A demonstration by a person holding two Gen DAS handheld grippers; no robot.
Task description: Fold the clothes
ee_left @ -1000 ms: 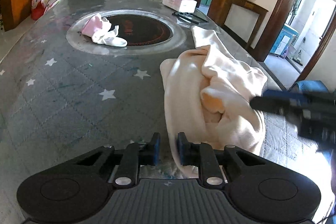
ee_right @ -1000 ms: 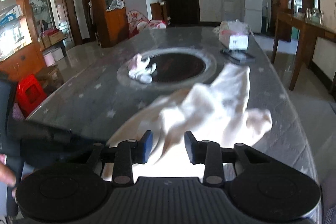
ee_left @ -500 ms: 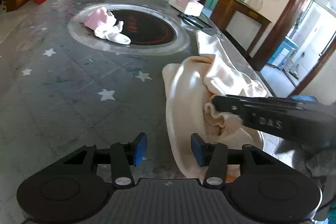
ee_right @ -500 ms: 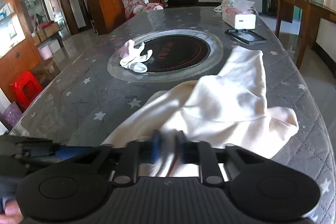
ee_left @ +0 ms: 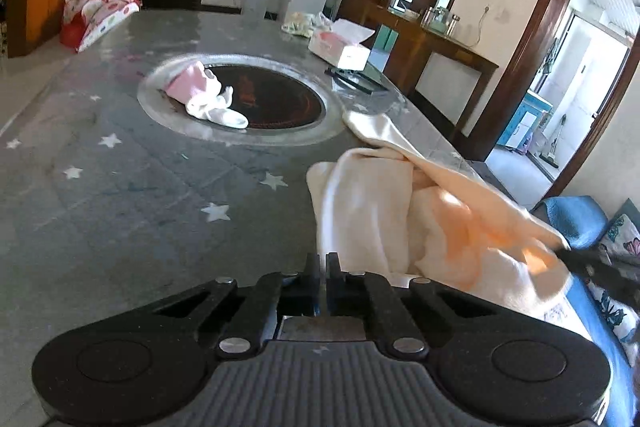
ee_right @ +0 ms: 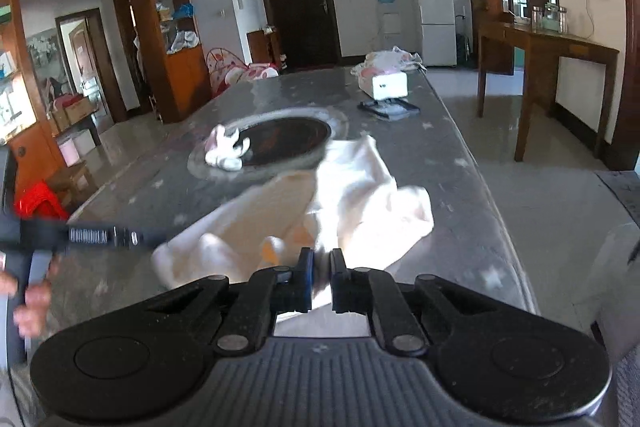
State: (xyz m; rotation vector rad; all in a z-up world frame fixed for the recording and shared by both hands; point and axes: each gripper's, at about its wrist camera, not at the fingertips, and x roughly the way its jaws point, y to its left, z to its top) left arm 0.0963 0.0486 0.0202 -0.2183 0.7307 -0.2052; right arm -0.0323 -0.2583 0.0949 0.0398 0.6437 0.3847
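Observation:
A cream garment (ee_left: pixel 372 211) lies crumpled on the near right part of the grey star-patterned table (ee_left: pixel 140 187); it also shows in the right wrist view (ee_right: pixel 360 195). My left gripper (ee_left: pixel 322 263) is shut at the garment's near left edge, and I cannot see cloth between its fingers. My right gripper (ee_right: pixel 322 259) is shut on the garment's near edge and lifts it a little. The right gripper shows at the right edge of the left wrist view (ee_left: pixel 592 263), pinching cloth. The left gripper shows as a dark bar in the right wrist view (ee_right: pixel 100 237).
A pink and white cloth bundle (ee_left: pixel 204 99) lies on the round dark inset (ee_left: pixel 272 99) at the table's middle. A tissue box (ee_left: pixel 340 49) and a black flat object (ee_left: pixel 356 77) stand at the far right. A blue sofa (ee_left: pixel 572 215) is at the right of the table.
Both grippers have closed from open. The right gripper has taken hold of the garment's edge and pulled it up and to the right. The left gripper has drawn back towards the near edge.

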